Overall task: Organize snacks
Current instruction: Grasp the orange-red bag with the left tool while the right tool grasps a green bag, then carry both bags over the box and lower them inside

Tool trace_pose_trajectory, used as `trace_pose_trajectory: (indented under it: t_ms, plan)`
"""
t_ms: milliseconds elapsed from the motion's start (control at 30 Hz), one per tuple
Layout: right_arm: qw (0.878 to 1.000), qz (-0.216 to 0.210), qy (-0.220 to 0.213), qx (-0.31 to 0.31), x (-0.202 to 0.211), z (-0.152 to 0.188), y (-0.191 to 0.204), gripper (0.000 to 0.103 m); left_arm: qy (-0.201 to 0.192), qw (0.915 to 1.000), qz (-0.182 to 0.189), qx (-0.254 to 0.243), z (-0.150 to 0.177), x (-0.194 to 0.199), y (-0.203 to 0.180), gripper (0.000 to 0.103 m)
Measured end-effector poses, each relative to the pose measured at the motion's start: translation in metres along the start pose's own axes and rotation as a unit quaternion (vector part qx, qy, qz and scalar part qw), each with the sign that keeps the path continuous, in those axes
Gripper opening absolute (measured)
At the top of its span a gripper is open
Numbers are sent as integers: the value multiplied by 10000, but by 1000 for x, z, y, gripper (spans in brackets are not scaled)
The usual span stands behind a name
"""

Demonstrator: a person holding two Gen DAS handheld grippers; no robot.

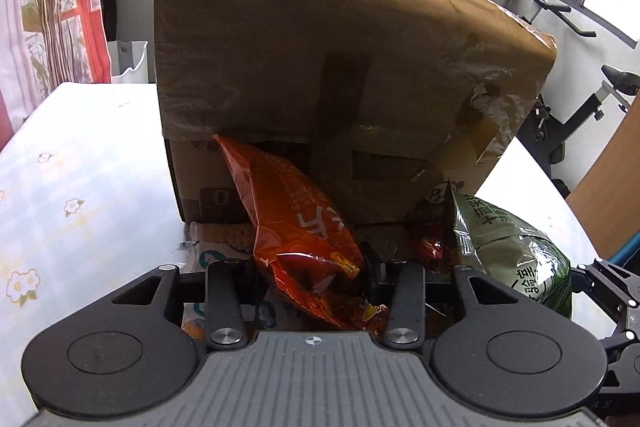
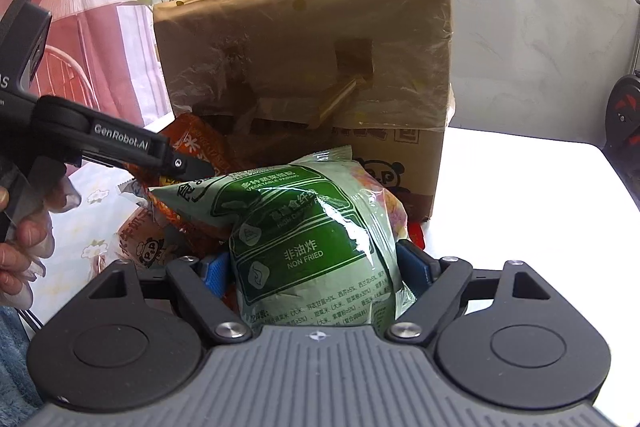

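My left gripper (image 1: 316, 267) is shut on an orange-red chip bag (image 1: 296, 227), held upright in front of a tall brown cardboard box (image 1: 328, 67). My right gripper (image 2: 312, 267) is shut on a green snack bag (image 2: 316, 247), its blue pads (image 2: 214, 273) pressing both sides. The green bag also shows in the left wrist view (image 1: 508, 247) at the right. The left gripper's arm (image 2: 120, 143) reaches in from the left in the right wrist view, over the orange bag (image 2: 192, 147). More snack packets (image 2: 148, 239) lie at the box's foot.
The box (image 2: 304, 67) stands on a white table with a flower-print cloth (image 1: 72, 187). A white flat packet (image 1: 208, 251) lies under the orange bag. A curtain and plant are at the left, an exercise bike (image 1: 592, 107) at the right.
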State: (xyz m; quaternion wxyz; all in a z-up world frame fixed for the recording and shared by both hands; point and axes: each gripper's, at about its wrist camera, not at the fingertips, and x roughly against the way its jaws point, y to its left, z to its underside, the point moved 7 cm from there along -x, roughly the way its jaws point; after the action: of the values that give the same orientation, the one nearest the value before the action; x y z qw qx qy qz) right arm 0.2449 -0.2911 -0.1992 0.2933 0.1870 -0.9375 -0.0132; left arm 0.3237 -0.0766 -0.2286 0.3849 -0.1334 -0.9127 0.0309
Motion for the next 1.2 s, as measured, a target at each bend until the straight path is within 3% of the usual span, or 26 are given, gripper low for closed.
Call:
trace_pose_trajectory:
  t_ms: [267,533,767,1033,1200]
  plan:
    - [9995,-85,-195,-238,17,-7,-4,83,-327,9993,125,154,-3,48,19,43]
    - [9982,-101,-459,-376,44,-22,-6,83,-841,9964,-95,75,-27,96,35,43]
    - [9938,116,-954,-556,79,-42,-22,83,-1338,9908,-208,69,-50,132,42,43]
    - [9833,156,-1590,-871,114,-84,-39,83,-1860,9822,-274,-38,-88,161,38,43]
    - [9789,38,-1914,-713,122,-125,-39,83,-2116,9768,-172,-266,-118,170,25,43]
